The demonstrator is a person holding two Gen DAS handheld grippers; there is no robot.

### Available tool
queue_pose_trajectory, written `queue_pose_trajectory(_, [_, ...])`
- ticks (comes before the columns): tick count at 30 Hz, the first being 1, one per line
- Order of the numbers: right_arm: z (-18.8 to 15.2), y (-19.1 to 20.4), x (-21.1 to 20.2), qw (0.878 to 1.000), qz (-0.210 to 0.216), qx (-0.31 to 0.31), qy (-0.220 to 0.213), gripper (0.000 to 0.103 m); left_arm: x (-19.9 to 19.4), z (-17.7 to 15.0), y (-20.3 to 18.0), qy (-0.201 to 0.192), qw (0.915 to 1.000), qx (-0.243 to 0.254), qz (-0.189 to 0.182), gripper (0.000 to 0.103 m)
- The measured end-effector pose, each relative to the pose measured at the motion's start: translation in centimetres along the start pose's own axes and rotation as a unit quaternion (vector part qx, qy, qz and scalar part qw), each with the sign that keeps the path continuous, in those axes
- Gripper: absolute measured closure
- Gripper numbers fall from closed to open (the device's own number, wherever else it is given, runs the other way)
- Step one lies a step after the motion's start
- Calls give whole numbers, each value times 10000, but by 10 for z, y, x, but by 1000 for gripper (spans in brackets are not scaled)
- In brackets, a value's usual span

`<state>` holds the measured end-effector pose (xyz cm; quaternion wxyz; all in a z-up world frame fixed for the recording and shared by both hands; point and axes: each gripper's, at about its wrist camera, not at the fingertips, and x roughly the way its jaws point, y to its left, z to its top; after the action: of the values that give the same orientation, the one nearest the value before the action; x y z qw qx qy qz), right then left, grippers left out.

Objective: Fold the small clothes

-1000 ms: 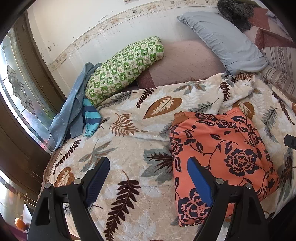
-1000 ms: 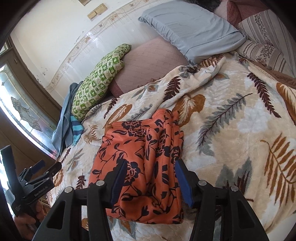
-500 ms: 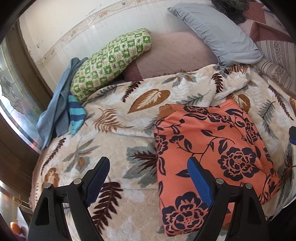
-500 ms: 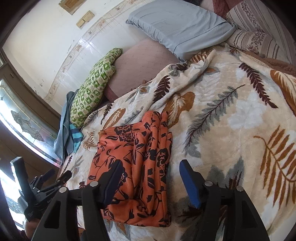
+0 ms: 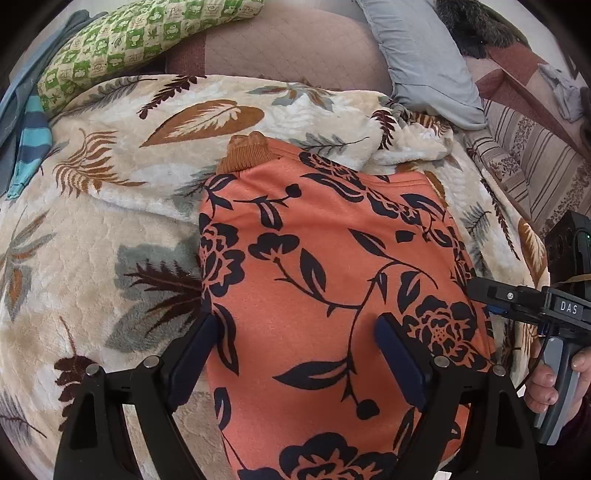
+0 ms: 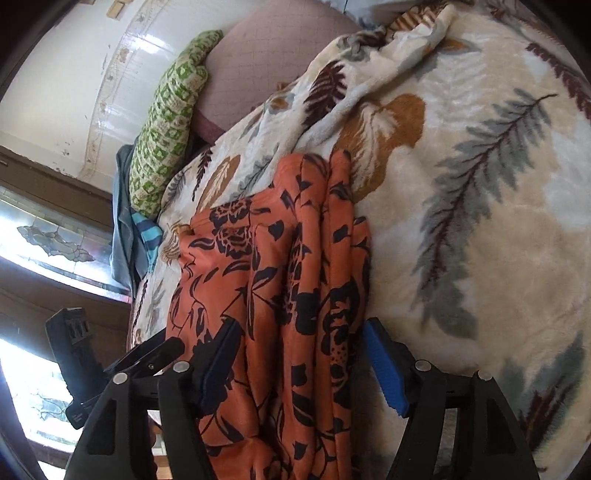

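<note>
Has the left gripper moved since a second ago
Yes. The left gripper has dropped toward the orange floral garment; the green checked pillow has slid to the frame's top.

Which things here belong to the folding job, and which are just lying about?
In the job:
orange floral garment
left gripper, open over it
right gripper, open over its bunched edge

Lying about:
leaf-print blanket
green checked pillow
grey pillow
blue striped cloth
</note>
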<state>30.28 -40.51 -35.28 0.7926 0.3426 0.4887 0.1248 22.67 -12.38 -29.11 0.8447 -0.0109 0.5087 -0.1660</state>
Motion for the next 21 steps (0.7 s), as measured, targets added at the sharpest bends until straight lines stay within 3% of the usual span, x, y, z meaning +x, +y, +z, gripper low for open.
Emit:
queue_pose_trajectory(3, [0,12,12,9997,-75,-219,3,26,-1,1,7,-19,9994,-221,-250,15])
queue_pose_trajectory(7, [-3,34,25,9964,-357,-762,45,26,-1,2,9,-9,9993,-234,-294,18])
queue_pose_trajectory(10, [-6,43,26,9945,-435,-955,-28,45,-5,1,18,-33,9990,-364,-239,32])
queue_pose_trajectory(12, [-8,47,26,9930,-557,-1041,-91,50,-13,-3,32,-99,9969,-727,-290,32])
queue_pose_trajectory(14, [-10,49,28,9914,-667,-1119,-133,50,-17,-10,41,-98,9942,-1018,-339,30])
queue_pose_trajectory(16, [-13,46,27,9907,-718,-1149,-154,50,-11,-16,44,78,9937,-1083,-283,14])
queue_pose_trajectory(18, [-11,44,29,9918,-706,-1054,-127,49,0,-20,41,279,9931,-1085,-357,14])
queue_pose_trajectory(21, [-11,42,30,9926,-683,-995,-147,47,7,-20,27,226,9944,-855,-583,14])
